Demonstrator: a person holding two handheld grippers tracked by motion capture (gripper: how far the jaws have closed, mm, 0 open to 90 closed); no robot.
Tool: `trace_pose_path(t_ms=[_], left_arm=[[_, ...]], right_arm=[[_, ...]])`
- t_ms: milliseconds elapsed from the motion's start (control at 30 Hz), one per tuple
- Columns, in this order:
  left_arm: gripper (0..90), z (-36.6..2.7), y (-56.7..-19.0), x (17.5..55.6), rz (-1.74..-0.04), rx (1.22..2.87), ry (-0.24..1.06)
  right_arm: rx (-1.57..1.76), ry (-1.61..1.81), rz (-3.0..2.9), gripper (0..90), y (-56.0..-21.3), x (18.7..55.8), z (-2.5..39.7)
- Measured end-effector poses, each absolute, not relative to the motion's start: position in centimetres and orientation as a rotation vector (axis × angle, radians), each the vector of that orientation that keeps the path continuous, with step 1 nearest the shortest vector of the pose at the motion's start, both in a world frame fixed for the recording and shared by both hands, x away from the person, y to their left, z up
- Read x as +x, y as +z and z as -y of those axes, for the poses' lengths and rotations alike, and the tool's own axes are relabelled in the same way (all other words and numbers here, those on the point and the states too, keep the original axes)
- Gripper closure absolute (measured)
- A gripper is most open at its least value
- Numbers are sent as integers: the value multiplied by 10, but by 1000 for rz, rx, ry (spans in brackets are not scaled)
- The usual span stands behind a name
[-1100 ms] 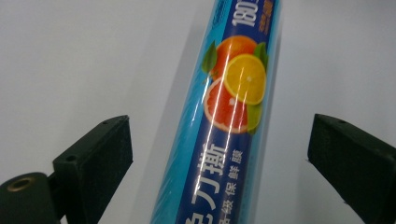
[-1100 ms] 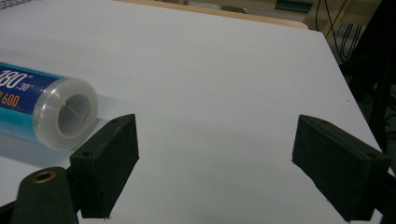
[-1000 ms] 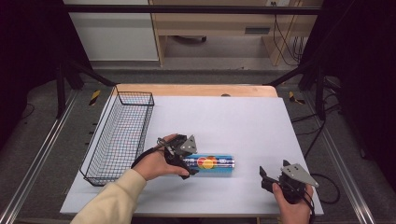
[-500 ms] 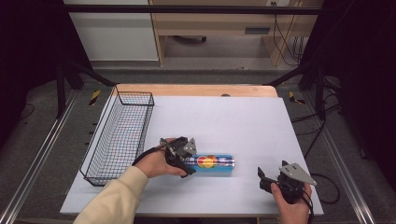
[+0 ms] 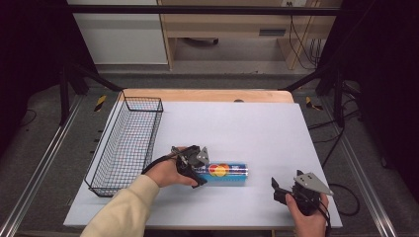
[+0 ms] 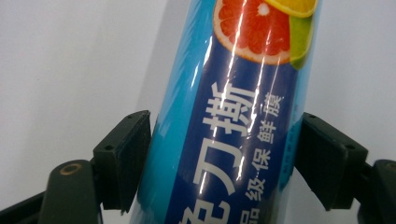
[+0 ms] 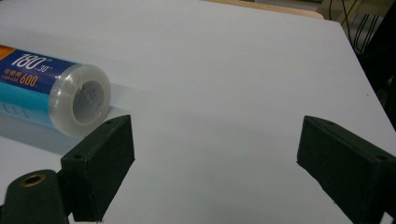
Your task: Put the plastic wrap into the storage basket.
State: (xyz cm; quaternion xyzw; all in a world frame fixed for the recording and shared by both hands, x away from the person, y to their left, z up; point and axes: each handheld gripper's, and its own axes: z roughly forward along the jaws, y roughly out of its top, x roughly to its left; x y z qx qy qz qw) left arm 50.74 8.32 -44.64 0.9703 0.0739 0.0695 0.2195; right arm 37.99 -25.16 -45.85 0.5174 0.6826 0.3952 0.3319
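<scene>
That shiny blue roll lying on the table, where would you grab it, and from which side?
Probably across its round body near the left end, coming down from above. The cling film roll lies flat on the table, a long cylinder, so its curved sides are free. In the left gripper view, the left gripper already straddles it there, one jaw on each side.

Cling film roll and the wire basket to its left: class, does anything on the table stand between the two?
Nothing visible does. The cling film roll lies on the white table, the left gripper around its near end, jaws on both sides. The bare table surface runs from there to the wire basket.
</scene>
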Motion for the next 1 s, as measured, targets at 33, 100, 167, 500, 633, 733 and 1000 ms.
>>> trace_pose_path(t_ms=[33,100,167,500,633,733,1000], left_arm=[[234,-83,-446,507,-204,2684,192],[234,-84,-447,507,-202,2694,190],[239,-85,-449,508,-202,2709,182],[255,-83,-450,507,-166,2727,188],[261,-82,-449,505,-148,2739,202],[266,-81,-449,505,-143,2747,206],[295,-82,-446,496,-186,2735,160]], right_arm=[[1352,1033,-1784,112,-459,380,252],[1349,1031,-1788,112,-459,380,251],[1349,1031,-1789,112,-459,380,251],[1351,1030,-1802,112,-460,381,250],[1347,1030,-1811,112,-460,381,249],[1349,1031,-1821,112,-461,381,249],[1353,1032,-1822,116,-461,382,249]])
